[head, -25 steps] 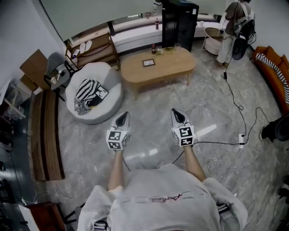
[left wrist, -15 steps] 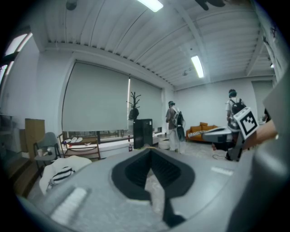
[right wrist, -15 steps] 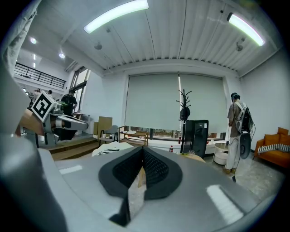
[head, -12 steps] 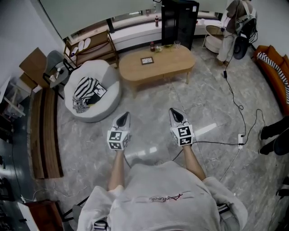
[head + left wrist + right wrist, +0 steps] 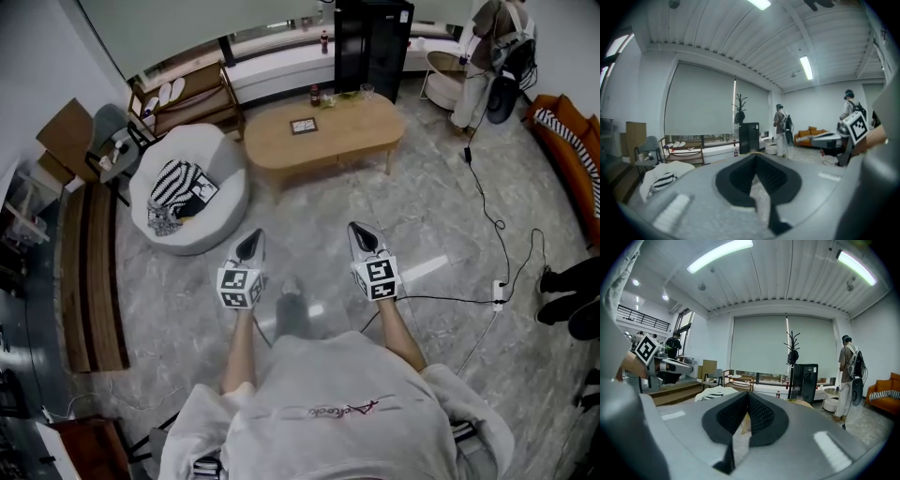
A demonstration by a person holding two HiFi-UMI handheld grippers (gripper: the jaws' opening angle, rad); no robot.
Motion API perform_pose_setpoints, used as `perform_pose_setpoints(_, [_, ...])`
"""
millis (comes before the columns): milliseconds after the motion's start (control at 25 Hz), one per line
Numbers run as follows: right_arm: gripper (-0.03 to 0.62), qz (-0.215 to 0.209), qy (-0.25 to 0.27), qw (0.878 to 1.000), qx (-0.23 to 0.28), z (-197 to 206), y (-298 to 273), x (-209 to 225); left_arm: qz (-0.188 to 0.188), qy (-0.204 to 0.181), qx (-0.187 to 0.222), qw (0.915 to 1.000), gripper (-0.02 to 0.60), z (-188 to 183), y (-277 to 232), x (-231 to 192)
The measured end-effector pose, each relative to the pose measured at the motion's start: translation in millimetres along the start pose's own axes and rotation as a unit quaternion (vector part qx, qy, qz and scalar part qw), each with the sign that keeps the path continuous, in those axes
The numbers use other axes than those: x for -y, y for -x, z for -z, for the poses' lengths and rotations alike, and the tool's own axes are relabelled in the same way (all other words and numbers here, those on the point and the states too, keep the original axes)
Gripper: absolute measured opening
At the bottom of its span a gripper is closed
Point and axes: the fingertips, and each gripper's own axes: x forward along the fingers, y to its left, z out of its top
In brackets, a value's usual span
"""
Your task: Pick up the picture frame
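The picture frame [image 5: 303, 126] is small and dark with a pale picture, and lies flat on the oval wooden coffee table [image 5: 356, 131] far ahead. My left gripper [image 5: 249, 246] and right gripper [image 5: 364, 240] are held side by side over the marble floor, well short of the table. Both are shut with nothing between the jaws. In the left gripper view the left gripper [image 5: 756, 156] points toward a black cabinet [image 5: 749, 137]. In the right gripper view the right gripper [image 5: 746, 396] aims at the same far wall; the frame is hidden there behind the jaws.
A white round seat [image 5: 192, 187] with striped cloth [image 5: 178, 186] sits ahead left. A red bottle [image 5: 315, 95] and glasses stand on the table's far edge. The black cabinet [image 5: 371, 42], a person [image 5: 483, 52], an orange sofa [image 5: 572, 141] and floor cables [image 5: 497, 281] lie to the right.
The table and white seat have shifted slightly up and left in the head view. A foot has come into view on the floor between the two grippers.
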Motion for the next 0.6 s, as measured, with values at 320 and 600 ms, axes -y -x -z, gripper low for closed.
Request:
perform_pose_setpoints(320, [0.003, 0.004, -0.005, 1.000, -0.009, 4.2, -50.9, 19.1, 0.016, 0.006, -0.006, 0.9998, 0.000, 4.9, -51.9, -27.9])
perform_pose_setpoints(600, [0.003, 0.015, 0.000, 1.000, -0.016, -10.1, -113.7, 55.8, 0.032, 0.011, -0.003, 0.9994, 0.000, -10.3, -121.1, -64.8])
